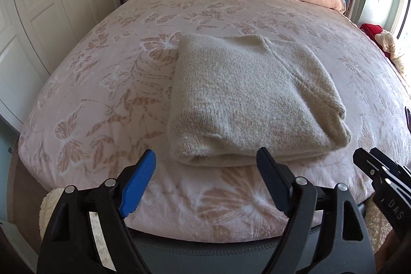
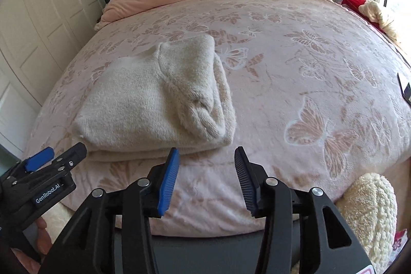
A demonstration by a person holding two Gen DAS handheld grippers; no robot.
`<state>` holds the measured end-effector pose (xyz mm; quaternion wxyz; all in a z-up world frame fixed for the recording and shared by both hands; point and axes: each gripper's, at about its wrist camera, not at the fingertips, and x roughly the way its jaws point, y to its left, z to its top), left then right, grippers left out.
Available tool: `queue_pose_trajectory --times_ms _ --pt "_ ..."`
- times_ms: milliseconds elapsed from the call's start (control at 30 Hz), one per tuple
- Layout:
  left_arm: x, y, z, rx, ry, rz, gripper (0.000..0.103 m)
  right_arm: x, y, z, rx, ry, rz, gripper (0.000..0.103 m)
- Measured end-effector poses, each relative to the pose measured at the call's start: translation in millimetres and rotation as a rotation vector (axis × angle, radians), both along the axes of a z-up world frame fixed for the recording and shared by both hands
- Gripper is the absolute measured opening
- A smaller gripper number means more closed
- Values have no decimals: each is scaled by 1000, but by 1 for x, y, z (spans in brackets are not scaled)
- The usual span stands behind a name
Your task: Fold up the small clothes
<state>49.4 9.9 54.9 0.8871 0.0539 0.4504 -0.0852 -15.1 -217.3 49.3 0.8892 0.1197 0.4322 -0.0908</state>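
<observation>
sweater [image 1: 246, 99] folded, lies on bed [image 1: 108, 84] at 12 o'clock of left gripper [image 1: 205, 166] | right gripper [image 2: 206, 163] at its 5 o'clock | both released, empty, apart from it, fold likely finished

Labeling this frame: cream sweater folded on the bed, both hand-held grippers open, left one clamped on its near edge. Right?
Not quite. The left hand-held gripper is open but holds nothing; it sits short of the sweater, as the left wrist view shows. The rest stands: sweater folded on the bed, right hand-held gripper open.
</observation>
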Motion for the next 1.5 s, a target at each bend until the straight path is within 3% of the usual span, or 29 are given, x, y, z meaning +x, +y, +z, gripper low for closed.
queue_pose_trajectory --times_ms 367,700,900,1133,1500 --pt "-43 -16 -2 59 -46 -2 81 -34 7 0 -41 -28 0 60" --pt "-54 -11 1 77 -86 25 85 -48 15 -1 -52 -36 3 61" --pt "-62 -13 1 101 -140 33 85 -55 25 -5 -116 -67 -1 61" --pt "-63 -12 -14 81 -117 48 85 -55 39 -7 -153 -93 41 61" --pt "-69 -17 -11 106 -163 67 85 -56 41 -8 -152 -88 34 61"
